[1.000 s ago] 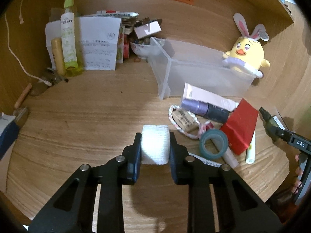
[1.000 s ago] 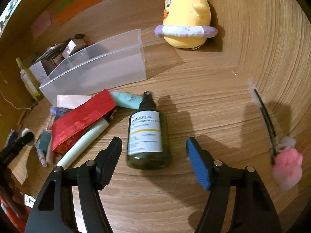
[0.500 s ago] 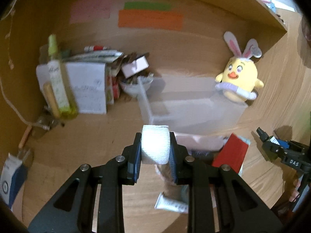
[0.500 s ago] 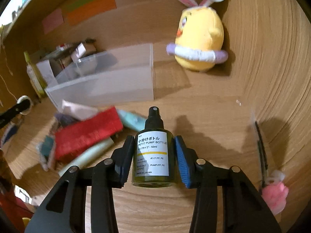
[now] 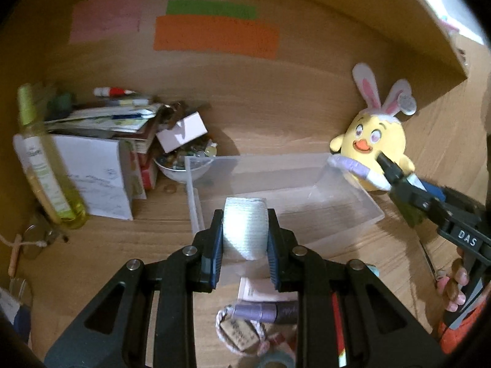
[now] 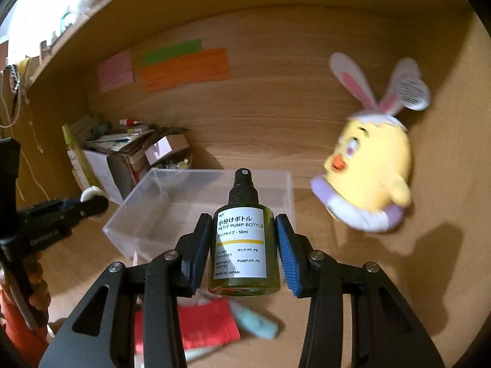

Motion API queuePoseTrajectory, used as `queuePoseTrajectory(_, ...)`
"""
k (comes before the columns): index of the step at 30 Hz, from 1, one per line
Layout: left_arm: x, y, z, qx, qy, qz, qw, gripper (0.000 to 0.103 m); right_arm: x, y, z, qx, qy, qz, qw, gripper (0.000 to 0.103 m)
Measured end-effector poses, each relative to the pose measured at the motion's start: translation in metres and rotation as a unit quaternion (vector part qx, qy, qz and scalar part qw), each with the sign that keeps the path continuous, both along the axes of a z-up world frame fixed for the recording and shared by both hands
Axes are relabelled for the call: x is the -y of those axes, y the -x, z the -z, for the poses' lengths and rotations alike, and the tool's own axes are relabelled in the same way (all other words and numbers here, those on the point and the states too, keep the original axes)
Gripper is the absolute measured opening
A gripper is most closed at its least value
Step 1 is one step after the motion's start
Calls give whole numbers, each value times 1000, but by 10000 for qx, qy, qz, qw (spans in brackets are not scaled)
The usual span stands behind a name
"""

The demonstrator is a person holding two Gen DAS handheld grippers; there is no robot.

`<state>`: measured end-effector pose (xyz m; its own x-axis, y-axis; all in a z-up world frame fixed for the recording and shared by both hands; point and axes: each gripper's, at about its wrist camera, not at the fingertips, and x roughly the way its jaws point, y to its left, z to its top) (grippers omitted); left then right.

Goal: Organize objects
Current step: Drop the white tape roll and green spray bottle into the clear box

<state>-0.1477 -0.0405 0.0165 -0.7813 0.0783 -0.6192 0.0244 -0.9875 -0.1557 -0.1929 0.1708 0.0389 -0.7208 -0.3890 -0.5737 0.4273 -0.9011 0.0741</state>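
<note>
My left gripper [image 5: 244,245] is shut on a white bandage roll [image 5: 244,226] and holds it in the air at the near wall of a clear plastic bin [image 5: 353,196]. My right gripper [image 6: 242,247] is shut on a small green pump bottle [image 6: 244,245] with a black spray cap, held upright above the desk in front of the same bin [image 6: 129,214]. The right gripper also shows in the left wrist view [image 5: 399,181], by the bin's right end. The left gripper with the roll shows at the left of the right wrist view [image 6: 92,199].
A yellow chick plush [image 5: 373,147] with rabbit ears sits right of the bin. A tall yellow bottle [image 5: 46,171], papers and a bowl of small items [image 5: 184,165] stand at the back left. A purple tube [image 5: 264,309], red packet [image 6: 208,325] and other items lie on the desk below.
Both grippers rose from the desk toward the bin. The right gripper closed on the pump bottle and lifted it upright. The left kept hold of the roll.
</note>
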Motion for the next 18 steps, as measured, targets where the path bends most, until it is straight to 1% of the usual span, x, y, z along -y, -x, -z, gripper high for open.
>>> queuePoseTrajectory(5, 2, 39, 15, 553, -116, 155, 9983, 25, 25, 42, 17, 459, -220, -126, 9986, 39)
queuePoseTrajectory(7, -2, 52, 22, 741, -32, 199, 9970, 25, 34, 59, 28, 702, -331, -181, 9968, 39)
queuePoseTrajectory(12, -16, 73, 39, 1072, 251, 396, 9931, 25, 49, 83, 54, 1124, -613, -294, 9913, 39)
queuePoseTrajectory(16, -24, 84, 54, 1307, 359, 505, 9895, 25, 60, 94, 72, 1320, -866, -346, 9868, 39)
queuePoseTrajectory(18, -27, 86, 56, 1322, 422, 528, 9889, 25, 64, 97, 79, 1385, -976, -372, 9848, 39)
